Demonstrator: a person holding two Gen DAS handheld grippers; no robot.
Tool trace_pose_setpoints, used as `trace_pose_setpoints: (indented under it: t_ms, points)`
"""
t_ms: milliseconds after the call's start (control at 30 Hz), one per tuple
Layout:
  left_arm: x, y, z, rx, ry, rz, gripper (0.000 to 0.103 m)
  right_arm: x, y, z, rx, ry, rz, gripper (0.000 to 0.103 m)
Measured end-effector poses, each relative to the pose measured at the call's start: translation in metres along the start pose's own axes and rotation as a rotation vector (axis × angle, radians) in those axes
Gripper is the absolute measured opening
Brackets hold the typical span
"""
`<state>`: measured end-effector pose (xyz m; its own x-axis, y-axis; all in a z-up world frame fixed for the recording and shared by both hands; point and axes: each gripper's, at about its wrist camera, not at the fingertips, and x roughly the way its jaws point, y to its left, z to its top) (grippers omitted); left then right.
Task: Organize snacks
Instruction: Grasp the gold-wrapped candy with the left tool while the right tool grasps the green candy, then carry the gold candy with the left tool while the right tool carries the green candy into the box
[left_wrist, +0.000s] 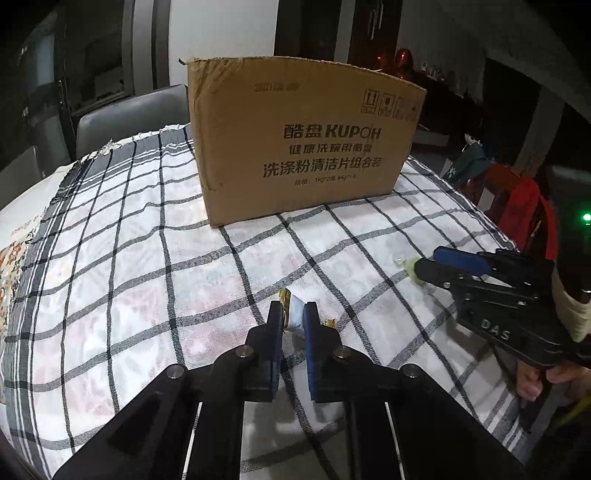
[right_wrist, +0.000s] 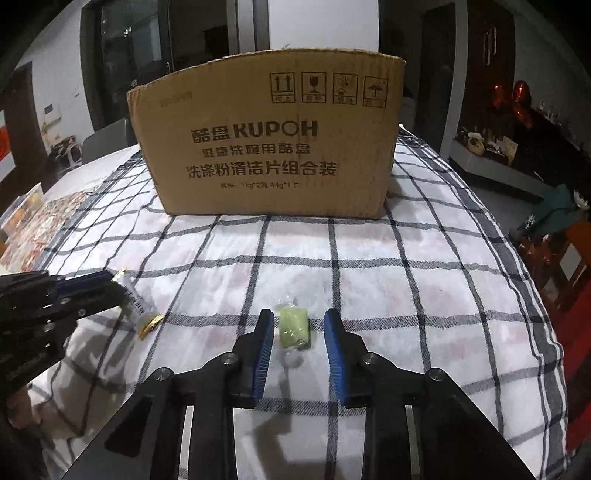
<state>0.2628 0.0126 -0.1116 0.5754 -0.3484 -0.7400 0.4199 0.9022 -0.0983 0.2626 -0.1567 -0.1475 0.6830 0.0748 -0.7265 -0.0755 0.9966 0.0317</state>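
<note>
One checked cloth (right_wrist: 369, 266) covers my table, cardboard box (right_wrist: 273, 147) behind. My left gripper (left_wrist: 293, 317) pinches a white-and-gold snack (left_wrist: 295, 314); my right gripper (right_wrist: 300, 325) stands spread around a green candy (right_wrist: 293, 326), not touching.

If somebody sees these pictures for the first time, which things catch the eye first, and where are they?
A big cardboard box with dark print stands at the far side of the checked tablecloth. Nearer, the left claw pinches a white, gold-ended snack packet. The right claw stands open around a pale green wrapped candy lying on the cloth.
</note>
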Motion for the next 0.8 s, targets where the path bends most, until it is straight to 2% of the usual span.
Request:
trace_pose_setpoints:
  t_ms: [167, 200, 500, 800]
  points:
    - [-0.001, -0.001, 0.001, -0.007, 0.0, -0.003, 0.012, 0.008, 0.001, -0.001, -0.003, 0.035, 0.026, 0.027]
    - [-0.001, -0.001, 0.001, -0.008, 0.0, -0.005, 0.011, 0.008, 0.0, -0.001, -0.002, 0.035, 0.028, 0.019]
    - [-0.009, -0.006, 0.003, -0.011, -0.01, -0.021, 0.009, -0.01, 0.005, 0.002, -0.003, -0.011, 0.045, 0.019]
    - [-0.033, -0.017, 0.009, -0.008, -0.064, -0.034, 0.005, -0.04, 0.014, 0.013, -0.005, -0.077, 0.091, 0.019]
